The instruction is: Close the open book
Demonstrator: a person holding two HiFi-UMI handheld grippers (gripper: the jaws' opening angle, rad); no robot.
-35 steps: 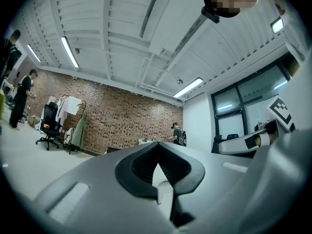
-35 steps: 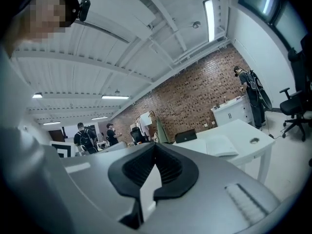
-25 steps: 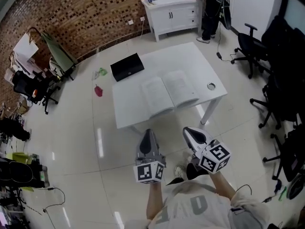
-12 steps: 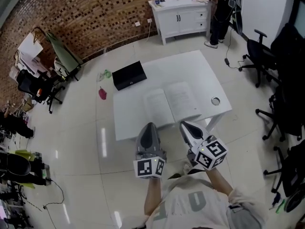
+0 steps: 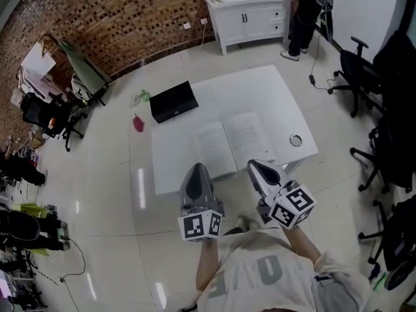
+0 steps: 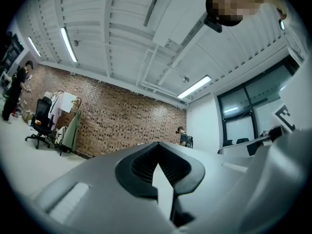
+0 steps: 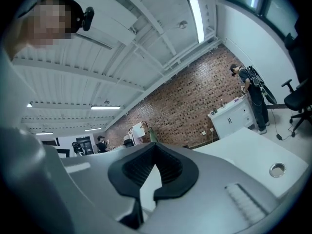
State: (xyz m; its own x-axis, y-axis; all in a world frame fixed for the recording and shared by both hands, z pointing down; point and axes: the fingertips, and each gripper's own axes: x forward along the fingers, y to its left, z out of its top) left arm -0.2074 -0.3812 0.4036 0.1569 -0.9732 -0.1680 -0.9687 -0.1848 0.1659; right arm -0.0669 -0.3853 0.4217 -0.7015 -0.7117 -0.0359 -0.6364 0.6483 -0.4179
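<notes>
The open book [image 5: 232,142] lies flat with its white pages up near the front of the white table [image 5: 273,96]. Both grippers are held side by side just short of the table's near edge, pointing at the book. My left gripper [image 5: 197,169] sits below the book's left page, jaws together and empty. My right gripper [image 5: 255,167] sits below the right page, also shut and empty. The left gripper view shows the shut left gripper [image 6: 157,161] against the ceiling and brick wall, with no book in sight. The right gripper view shows the shut right gripper [image 7: 155,165] and the table [image 7: 243,145].
A black case [image 5: 173,101] lies on the table's far left corner, and a small round metal piece [image 5: 296,140] near its right edge. A white cabinet [image 5: 247,12] with a person [image 5: 304,8] beside it stands at the back. Office chairs [image 5: 370,64] line the right side.
Both grippers have come forward together, from over the floor up to the table's near edge. They stay shut and empty. The book has not moved.
</notes>
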